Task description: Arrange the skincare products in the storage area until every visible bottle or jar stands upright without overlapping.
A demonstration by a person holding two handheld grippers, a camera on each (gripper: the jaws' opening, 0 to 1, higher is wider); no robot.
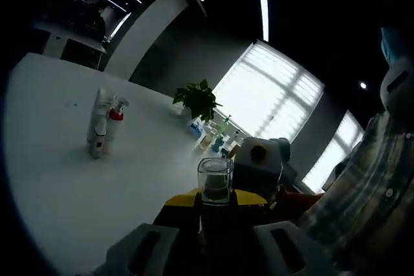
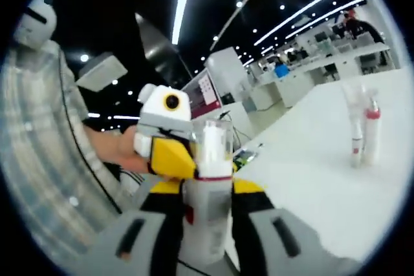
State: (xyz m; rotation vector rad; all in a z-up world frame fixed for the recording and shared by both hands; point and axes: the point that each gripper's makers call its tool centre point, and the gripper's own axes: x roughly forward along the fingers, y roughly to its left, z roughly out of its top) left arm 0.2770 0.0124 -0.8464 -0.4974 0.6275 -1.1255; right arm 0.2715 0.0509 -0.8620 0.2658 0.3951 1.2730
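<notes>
- Two grippers each hold a skincare bottle above a white table (image 1: 58, 179), facing one another.
- In the left gripper view, the left gripper (image 1: 215, 240) has its jaws clamped on a dark bottle with a clear cap (image 1: 215, 182), which stands upright between them.
- Beyond that bottle, the right gripper (image 1: 259, 163) comes in from the right, with its white body and yellow parts, held by a person in a plaid shirt (image 1: 362, 192).
- On the table to the left stand two white bottles (image 1: 102, 126), upright and touching or just beside each other; one carries a red band.
- Farther back, near a bright window, a green potted plant (image 1: 197, 100) sits beside a cluster of small bottles (image 1: 217, 139), too small to tell apart.
- In the right gripper view, the right gripper (image 2: 206, 237) is clamped on a white bottle with a clear cap (image 2: 208, 192), upright between its jaws.
- Behind it, the left gripper (image 2: 165, 137) shows, held in the person's hand (image 2: 119, 150).
- On the table at the right of this view, the same pair of white bottles (image 2: 361, 130) stands upright, well apart from both grippers.
</notes>
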